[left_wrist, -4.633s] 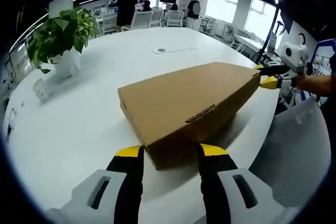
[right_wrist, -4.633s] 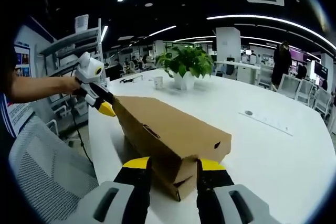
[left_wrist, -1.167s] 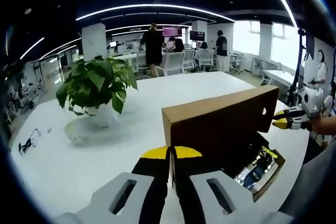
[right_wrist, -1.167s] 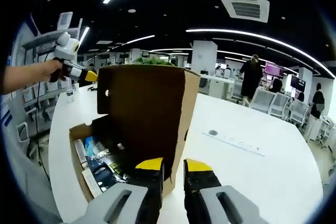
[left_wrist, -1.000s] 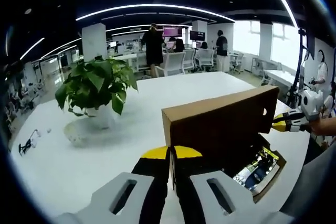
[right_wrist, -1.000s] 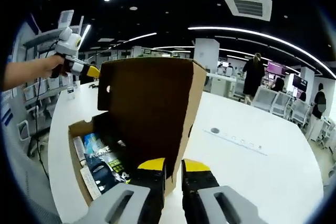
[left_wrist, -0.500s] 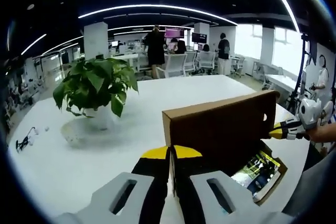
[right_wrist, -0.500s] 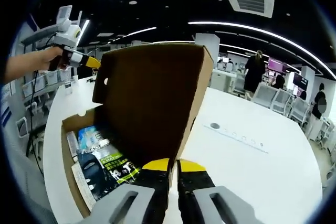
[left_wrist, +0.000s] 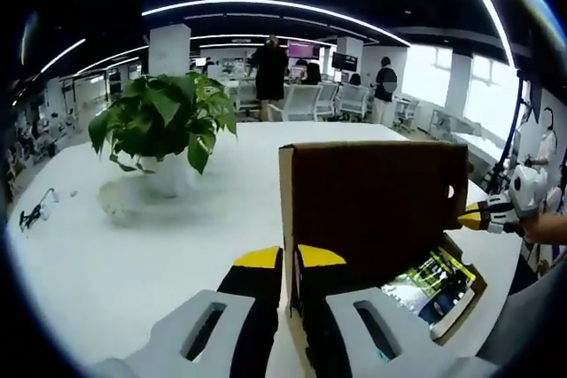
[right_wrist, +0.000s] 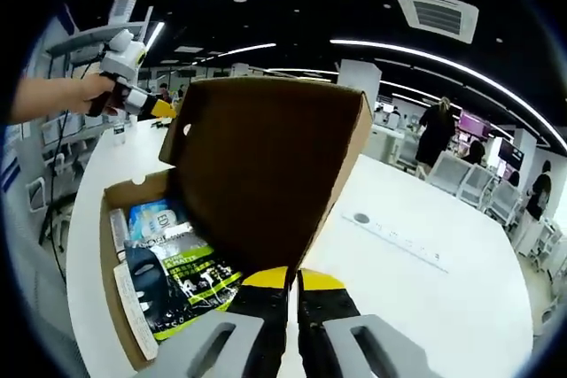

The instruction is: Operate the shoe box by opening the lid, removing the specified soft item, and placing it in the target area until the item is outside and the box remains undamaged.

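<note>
The shoe box [right_wrist: 120, 307] lies open on the white table [right_wrist: 425, 307], and its lid [right_wrist: 266, 165] stands nearly upright, a little past vertical in the right gripper view. The right gripper [right_wrist: 285, 282] at 6 o'clock of its own view has its jaws pressed together on the near lower corner of the lid. The left gripper [left_wrist: 280, 263] at 6 o'clock of the left gripper view is pinching the opposite end edge of the lid in the same way. In my judgement the lid opening is almost done. To finish it well, both grippers should tilt the lid back together at the same speed, so the cardboard hinge does not twist or tear, and then one of them can release only when the lid stands by itself. Inside the box, at 8 o'clock in the right gripper view, I see printed packages [right_wrist: 182, 276] in black, green and blue. I cannot tell which one is the soft item. The back part of the box is hidden behind the lid. The target area is not marked anywhere. A potted plant [left_wrist: 164, 130] stands at 10 o'clock in the left gripper view.
</note>
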Tool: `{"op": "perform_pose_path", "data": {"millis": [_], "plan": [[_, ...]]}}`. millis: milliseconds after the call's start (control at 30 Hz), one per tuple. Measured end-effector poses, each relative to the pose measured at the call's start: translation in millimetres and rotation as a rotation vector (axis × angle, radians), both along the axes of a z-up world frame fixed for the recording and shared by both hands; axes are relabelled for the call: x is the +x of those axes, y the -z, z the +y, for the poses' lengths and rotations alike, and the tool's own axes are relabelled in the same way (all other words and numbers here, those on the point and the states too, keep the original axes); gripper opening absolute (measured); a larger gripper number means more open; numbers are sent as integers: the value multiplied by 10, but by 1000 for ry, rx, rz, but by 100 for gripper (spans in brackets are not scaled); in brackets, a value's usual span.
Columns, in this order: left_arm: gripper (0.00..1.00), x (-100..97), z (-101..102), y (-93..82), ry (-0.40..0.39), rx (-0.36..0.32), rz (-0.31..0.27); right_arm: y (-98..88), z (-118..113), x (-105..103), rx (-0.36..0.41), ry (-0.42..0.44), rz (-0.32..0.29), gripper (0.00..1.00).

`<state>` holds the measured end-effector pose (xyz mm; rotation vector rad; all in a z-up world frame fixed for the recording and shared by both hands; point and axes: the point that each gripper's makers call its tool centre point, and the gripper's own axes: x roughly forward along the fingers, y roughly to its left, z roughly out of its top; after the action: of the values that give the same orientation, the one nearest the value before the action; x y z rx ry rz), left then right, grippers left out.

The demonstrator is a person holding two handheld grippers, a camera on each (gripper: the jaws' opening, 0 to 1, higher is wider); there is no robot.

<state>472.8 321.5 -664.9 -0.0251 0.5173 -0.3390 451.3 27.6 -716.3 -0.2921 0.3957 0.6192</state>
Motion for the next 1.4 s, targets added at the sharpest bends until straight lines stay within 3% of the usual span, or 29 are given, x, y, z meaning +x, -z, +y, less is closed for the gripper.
{"op": "perform_pose_path", "data": {"millis": [300,467,1400], "plan": [[5,-119,-7,416,-2,-22,77,-1,3,33,-12,-7,-1,0],[4,-82,1,503,-16,-64,75,-4,5,58,-17,-8,-1,0],[0,48,60,515,-46,-58,64,31,5,291,-13,-3,39,0]]}}
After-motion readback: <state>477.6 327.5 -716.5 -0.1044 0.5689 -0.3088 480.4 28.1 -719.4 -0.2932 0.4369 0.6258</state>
